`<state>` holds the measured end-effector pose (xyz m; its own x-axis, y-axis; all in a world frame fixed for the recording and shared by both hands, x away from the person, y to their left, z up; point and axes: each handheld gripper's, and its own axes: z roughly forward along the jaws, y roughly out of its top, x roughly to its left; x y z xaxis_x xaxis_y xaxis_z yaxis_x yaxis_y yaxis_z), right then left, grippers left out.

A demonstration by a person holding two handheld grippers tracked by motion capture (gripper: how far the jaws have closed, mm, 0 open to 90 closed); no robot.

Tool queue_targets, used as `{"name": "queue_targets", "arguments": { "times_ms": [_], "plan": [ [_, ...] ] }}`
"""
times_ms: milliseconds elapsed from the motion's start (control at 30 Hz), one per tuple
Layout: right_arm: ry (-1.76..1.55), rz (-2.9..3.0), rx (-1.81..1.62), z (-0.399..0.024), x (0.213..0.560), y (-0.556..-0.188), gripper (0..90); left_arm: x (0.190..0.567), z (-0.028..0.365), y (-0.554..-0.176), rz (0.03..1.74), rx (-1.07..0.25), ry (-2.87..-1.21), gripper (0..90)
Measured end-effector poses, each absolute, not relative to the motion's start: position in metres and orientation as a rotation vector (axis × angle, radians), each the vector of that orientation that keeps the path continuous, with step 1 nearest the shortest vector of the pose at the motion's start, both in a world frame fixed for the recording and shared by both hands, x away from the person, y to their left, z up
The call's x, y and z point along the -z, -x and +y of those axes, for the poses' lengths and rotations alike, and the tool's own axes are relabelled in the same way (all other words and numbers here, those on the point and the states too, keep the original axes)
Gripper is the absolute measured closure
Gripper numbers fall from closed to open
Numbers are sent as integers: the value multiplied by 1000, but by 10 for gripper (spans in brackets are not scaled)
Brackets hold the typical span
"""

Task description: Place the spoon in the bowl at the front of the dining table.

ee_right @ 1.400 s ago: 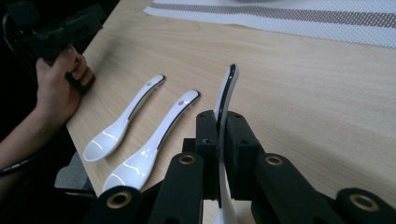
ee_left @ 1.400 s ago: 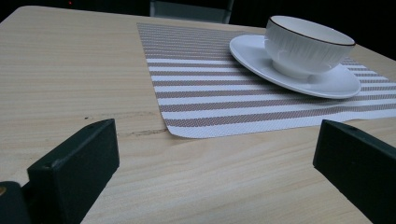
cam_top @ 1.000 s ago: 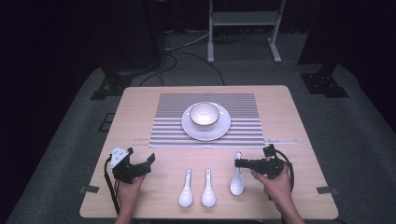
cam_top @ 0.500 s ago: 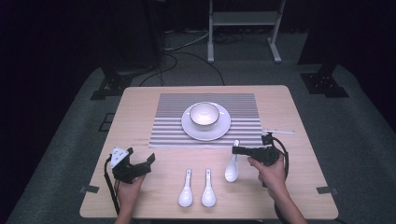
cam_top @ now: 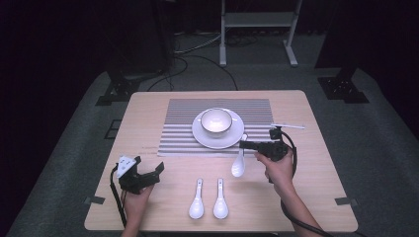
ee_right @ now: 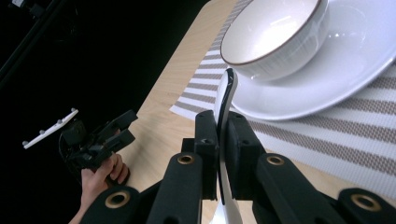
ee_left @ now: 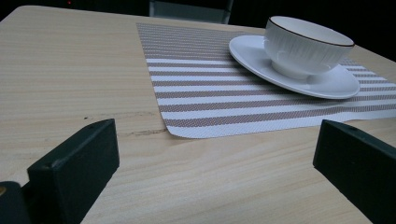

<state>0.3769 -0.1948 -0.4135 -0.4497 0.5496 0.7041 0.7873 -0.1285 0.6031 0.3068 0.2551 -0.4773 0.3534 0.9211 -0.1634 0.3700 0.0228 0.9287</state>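
A white bowl [cam_top: 216, 121] stands on a white plate [cam_top: 218, 140] on a striped placemat [cam_top: 178, 133]. My right gripper [cam_top: 244, 144] is shut on the handle of a white spoon [cam_top: 238, 165], held just in front of the plate's near right rim, scoop end toward the person. In the right gripper view the spoon handle [ee_right: 225, 95] rises between the shut jaws [ee_right: 221, 128] toward the bowl [ee_right: 275, 32]. Two more white spoons [cam_top: 196, 201] [cam_top: 220, 198] lie side by side near the front edge. My left gripper [cam_top: 154, 174] rests open on the table at the front left, nothing between its jaws [ee_left: 217, 140].
The wooden table [cam_top: 316, 197] has bare room at its right and far left. In the left gripper view the placemat corner [ee_left: 187, 130] lies just ahead, with the plate [ee_left: 299, 74] and bowl [ee_left: 306, 44] beyond. A metal stand [cam_top: 257, 29] is on the floor behind.
My right gripper has lifted the rightmost spoon off the table and carried it away from the person and left, up to the plate's near rim. The left gripper has stayed put.
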Motion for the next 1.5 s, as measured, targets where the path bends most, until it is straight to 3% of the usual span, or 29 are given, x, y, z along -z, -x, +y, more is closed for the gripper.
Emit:
{"name": "queue_targets", "arguments": {
  "times_ms": [1500],
  "plan": [
    [1684,-1776,1727,-165,393,-453,846,478,256,-307,1204,-648,-1545,0]
  ]
}}
